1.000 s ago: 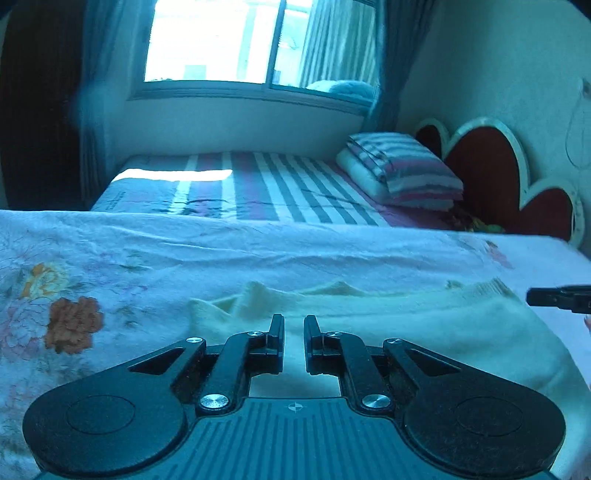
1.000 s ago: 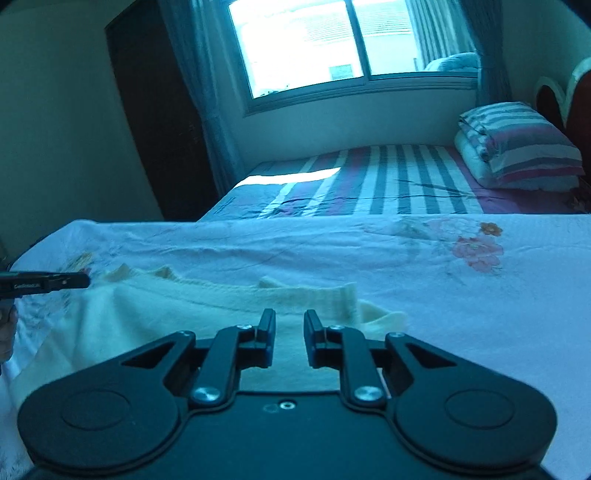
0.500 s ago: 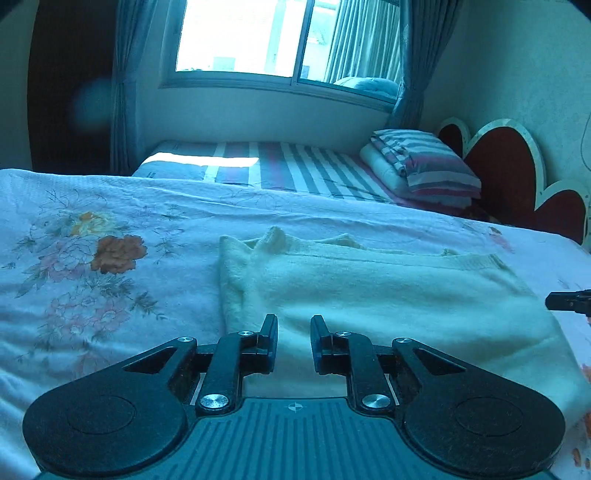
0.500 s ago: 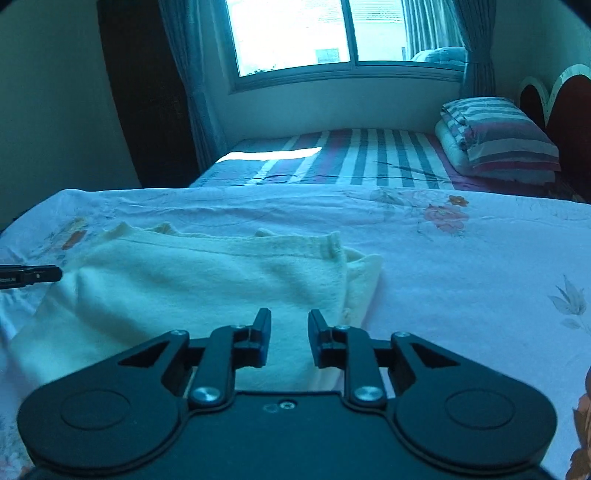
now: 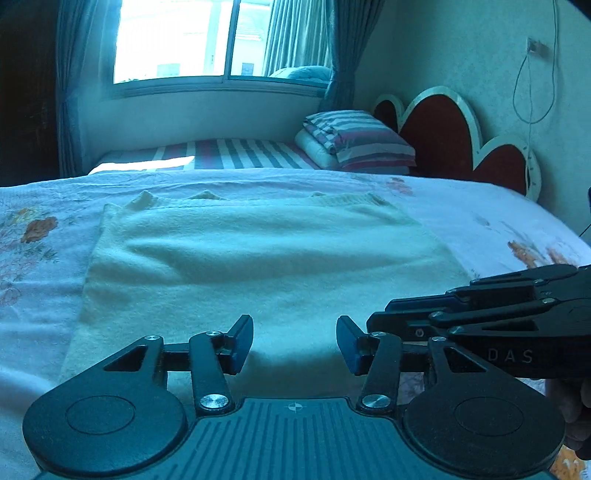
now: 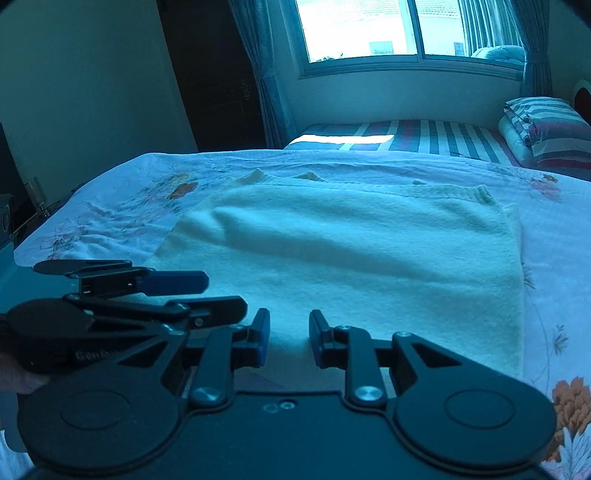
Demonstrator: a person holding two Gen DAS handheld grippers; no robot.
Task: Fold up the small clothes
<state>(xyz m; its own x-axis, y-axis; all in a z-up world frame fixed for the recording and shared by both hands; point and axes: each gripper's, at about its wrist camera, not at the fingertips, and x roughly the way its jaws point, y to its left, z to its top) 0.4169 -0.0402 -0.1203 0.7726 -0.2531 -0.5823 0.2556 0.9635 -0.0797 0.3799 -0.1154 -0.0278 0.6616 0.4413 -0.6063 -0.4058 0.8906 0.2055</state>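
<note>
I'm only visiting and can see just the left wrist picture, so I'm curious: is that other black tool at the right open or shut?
Observer: Open. The right wrist view shows a clear gap between the right gripper fingers, with nothing in it.
Visitor: What's in front of it?
Observer: The near edge of the cream sweater, which lies flat on the floral sheet.
Visitor: Is the sweater's right side tidy?
Observer: Nearly; a second layer pokes out along that edge.

Floral bedsheet (image 5: 461,206), striped pillows (image 5: 362,142) (stacked), heart-shaped headboard (image 5: 439,133), bright window (image 6: 369,29).
</note>
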